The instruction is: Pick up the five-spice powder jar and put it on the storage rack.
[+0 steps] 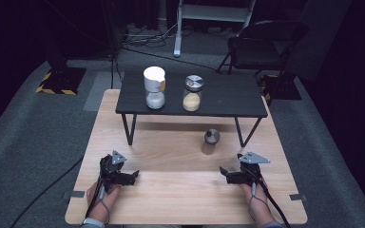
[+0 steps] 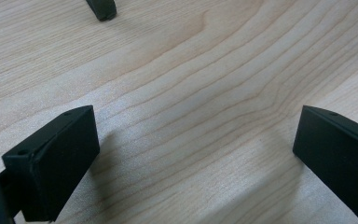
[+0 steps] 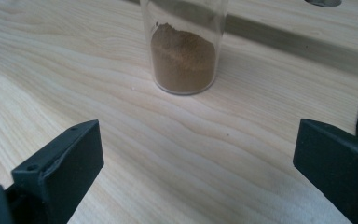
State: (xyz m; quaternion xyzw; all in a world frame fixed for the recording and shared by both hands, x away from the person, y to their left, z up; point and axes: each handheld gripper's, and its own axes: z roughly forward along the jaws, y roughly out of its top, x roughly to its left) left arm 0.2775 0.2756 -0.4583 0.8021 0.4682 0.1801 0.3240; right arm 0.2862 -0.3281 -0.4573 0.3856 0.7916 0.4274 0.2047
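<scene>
On the light wooden table [image 1: 171, 199], my left gripper [image 1: 132, 176] rests near the front left, open, with only bare wood [image 2: 191, 116] between its jaws. My right gripper [image 1: 224, 174] rests at the front right, also open and holding nothing. A small clear jar [image 1: 211, 141] with a metal lid and brown powder stands on the table ahead of the right gripper; in the right gripper view the jar [image 3: 182, 46] stands upright a short way beyond the jaws. On the black shelf [image 1: 228, 97] stand a white-lidded jar [image 1: 154, 87] of white powder and a metal-lidded jar [image 1: 193, 92] of yellow powder.
The black shelf stands on thin legs [image 1: 129, 128] over the table's far half. Beyond the table are a folding chair [image 1: 261, 45], cables on the floor [image 1: 142, 38] and a white stand [image 1: 178, 28]. Tape marks [image 1: 76, 194] sit at the table's front corners.
</scene>
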